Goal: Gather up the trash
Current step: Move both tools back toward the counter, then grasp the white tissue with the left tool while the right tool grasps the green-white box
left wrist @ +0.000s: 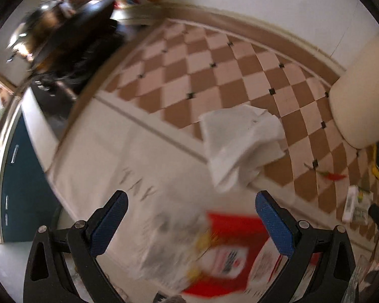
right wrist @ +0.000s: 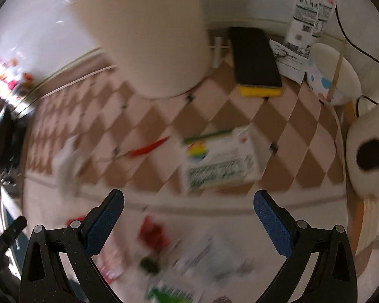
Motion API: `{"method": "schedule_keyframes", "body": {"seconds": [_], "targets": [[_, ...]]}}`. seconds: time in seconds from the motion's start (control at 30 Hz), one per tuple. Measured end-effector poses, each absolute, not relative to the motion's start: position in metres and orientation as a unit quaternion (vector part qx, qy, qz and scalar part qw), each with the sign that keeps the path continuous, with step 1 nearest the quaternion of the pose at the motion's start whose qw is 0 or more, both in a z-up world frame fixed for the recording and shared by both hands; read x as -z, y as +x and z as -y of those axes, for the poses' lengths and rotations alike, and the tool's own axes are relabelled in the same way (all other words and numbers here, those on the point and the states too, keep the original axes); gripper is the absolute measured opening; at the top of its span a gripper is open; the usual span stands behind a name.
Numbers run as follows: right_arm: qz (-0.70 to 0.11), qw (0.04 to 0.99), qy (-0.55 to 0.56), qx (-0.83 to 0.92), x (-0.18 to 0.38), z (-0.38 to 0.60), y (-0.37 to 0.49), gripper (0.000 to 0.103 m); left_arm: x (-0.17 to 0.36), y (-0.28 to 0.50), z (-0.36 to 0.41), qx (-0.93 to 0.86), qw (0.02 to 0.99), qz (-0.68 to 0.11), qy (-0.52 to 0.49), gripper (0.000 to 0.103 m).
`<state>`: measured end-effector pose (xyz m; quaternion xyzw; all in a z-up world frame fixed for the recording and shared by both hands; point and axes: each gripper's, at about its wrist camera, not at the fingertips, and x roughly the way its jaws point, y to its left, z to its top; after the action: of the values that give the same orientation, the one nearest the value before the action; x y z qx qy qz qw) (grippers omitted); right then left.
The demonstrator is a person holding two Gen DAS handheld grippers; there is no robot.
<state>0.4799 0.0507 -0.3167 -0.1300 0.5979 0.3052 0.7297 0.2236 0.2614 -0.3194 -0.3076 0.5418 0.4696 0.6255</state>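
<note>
Below my left gripper (left wrist: 191, 207) the red packet (left wrist: 230, 255) smears with blur, its print unreadable, its lower part cut off by the frame. Below my right gripper (right wrist: 189, 205) the wrappers (right wrist: 179, 260) are streaks I cannot identify. Above it, the white box (right wrist: 219, 161) carries blurred lettering.
</note>
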Motion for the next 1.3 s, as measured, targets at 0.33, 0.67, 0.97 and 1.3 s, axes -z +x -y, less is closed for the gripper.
{"method": "schedule_keyframes", "body": {"seconds": [0.33,0.67,0.97,1.3], "targets": [[-0.619,0.711,-0.163,-0.290,0.386,-0.081,0.525,0.103,0.387,0.238,-0.314,-0.438,0.588,-0.540,-0.412,0.095],[-0.612,0.716,-0.206,-0.267,0.401,-0.102,0.530,0.098,0.378,0.247,-0.298,-0.434,0.624,-0.530,-0.376,0.006],[-0.587,0.726,-0.196,-0.300,0.363,-0.099,0.492,0.098,0.300,0.204,-0.274,-0.477,0.669,-0.477,-0.312,0.004],[-0.546,0.716,-0.213,-0.380,0.306,-0.128,0.390,0.098,0.246,0.083,-0.248,-0.549,0.665,-0.406,-0.302,0.004]]}}
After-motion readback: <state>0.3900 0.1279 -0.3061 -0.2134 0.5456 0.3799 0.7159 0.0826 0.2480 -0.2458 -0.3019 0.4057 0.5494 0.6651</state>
